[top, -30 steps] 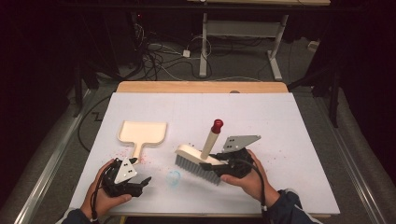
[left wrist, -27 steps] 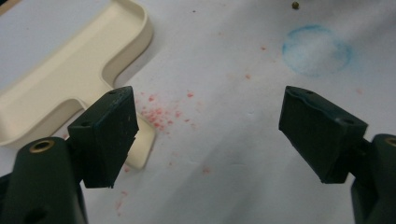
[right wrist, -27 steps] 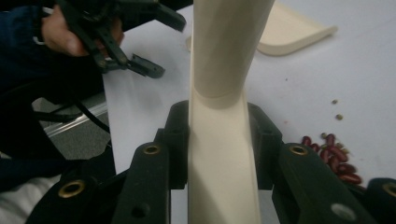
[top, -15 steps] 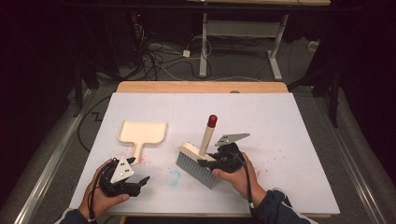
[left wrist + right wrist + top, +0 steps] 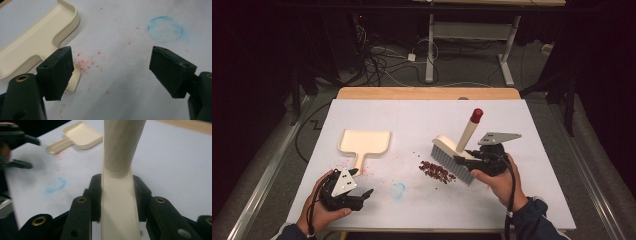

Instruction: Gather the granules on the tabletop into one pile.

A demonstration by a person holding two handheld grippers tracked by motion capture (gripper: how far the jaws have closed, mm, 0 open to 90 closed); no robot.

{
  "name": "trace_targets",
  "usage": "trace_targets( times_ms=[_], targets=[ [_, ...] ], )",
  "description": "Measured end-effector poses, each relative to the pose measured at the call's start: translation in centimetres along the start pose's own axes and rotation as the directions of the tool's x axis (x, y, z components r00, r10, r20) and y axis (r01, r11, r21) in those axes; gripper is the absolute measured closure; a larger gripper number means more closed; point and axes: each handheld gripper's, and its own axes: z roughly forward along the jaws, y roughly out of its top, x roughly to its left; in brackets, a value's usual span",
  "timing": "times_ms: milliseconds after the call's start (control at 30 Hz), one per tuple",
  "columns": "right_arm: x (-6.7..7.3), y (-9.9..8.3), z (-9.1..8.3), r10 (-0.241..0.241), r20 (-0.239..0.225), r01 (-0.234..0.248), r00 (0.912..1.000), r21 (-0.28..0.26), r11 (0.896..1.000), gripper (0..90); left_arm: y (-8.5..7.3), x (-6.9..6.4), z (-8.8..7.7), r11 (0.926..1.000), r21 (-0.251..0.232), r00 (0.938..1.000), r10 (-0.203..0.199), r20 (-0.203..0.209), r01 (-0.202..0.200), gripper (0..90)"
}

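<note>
High view: cream plastic hand brush with grey bristles and a red-tipped handle [image 5: 455, 151] standing bristles-down on the white bench [image 5: 542, 200], clamped at its back by the right hand-held gripper [image 5: 463, 161], beside a heap of dark red crumbs [image 5: 436, 171]. Probably light and stiff; bristles springy. Left hand-held gripper [image 5: 362, 194] near the cream plastic dustpan [image 5: 363, 142].

Left gripper view: jaws wide apart, holding nothing, over pink specks [image 5: 83, 63] by the smooth, likely slippery dustpan handle; best taken across that handle.

Right gripper view: jaws closed tight on the brush's flat neck below the round handle, a sound hold.
</note>
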Motion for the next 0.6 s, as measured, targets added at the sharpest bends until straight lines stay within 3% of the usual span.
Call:
trace_targets(
  times_ms=[33, 100, 133, 200, 233, 300, 400, 500, 600],
  targets=[
    [-0.3, 0.0, -0.5, -0.009, 0.036, 0.009, 0.9993, -0.004, 1.0, 67.4, 0.0, 0.0, 0.0, 1.0, 0.005, 1.0, -0.003, 0.003, 0.003, 18.8],
    [-1.0, 0.0, -1.0, -0.053, 0.153, 0.052, 0.9867, 0.01, 0.999, 67.5, 0.1, 0.0, 0.0, 1.0, 0.004, 1.0, 0.001, 0.001, -0.001, 18.8],
    [-1.3, -0.2, -1.2, -0.09, 0.249, 0.084, 0.9643, 0.035, 0.996, 67.4, 0.1, 0.0, 0.0, 1.0, 0.002, 1.0, 0.001, -0.002, -0.001, 18.8],
    [-2.1, -0.5, -1.0, -0.136, 0.372, 0.116, 0.9183, 0.077, 0.99, 67.5, 0.1, 0.0, 0.0, 1.0, -0.002, 1.0, -0.005, -0.001, 0.005, 18.8],
    [-2.3, -0.6, -0.9, -0.143, 0.396, 0.117, 0.9069, 0.089, 0.989, 67.5, 0.1, 0.0, 0.0, 1.0, 0.0, 1.0, -0.005, -0.001, 0.005, 18.8],
    [-3.1, -1.1, -0.3, -0.126, 0.406, 0.09, 0.9052, 0.108, 0.99, 67.5, 0.2, 0.1, 0.0, 1.0, -0.001, 0.9999, 0.007, -0.008, -0.007, 18.8],
    [-3.3, -1.7, 0.6, -0.141, 0.428, 0.085, 0.8927, 0.147, 0.985, 67.5, 0.2, 0.0, 0.0, 0.9999, -0.001, 0.9999, 0.013, -0.008, -0.013, 18.8],
    [-2.7, -2.1, 1.5, -0.149, 0.421, 0.091, 0.8949, 0.155, 0.984, 67.5, 0.2, -0.2, 0.0, 1.0, 0.002, 1.0, 0.005, -0.005, -0.004, 18.8],
    [-1.2, -2.1, 2.2, -0.157, 0.432, 0.092, 0.8884, 0.167, 0.982, 67.4, 0.3, -0.2, 0.0, 1.0, 0.0, 1.0, 0.007, -0.006, -0.007, 18.8]
  ],
)
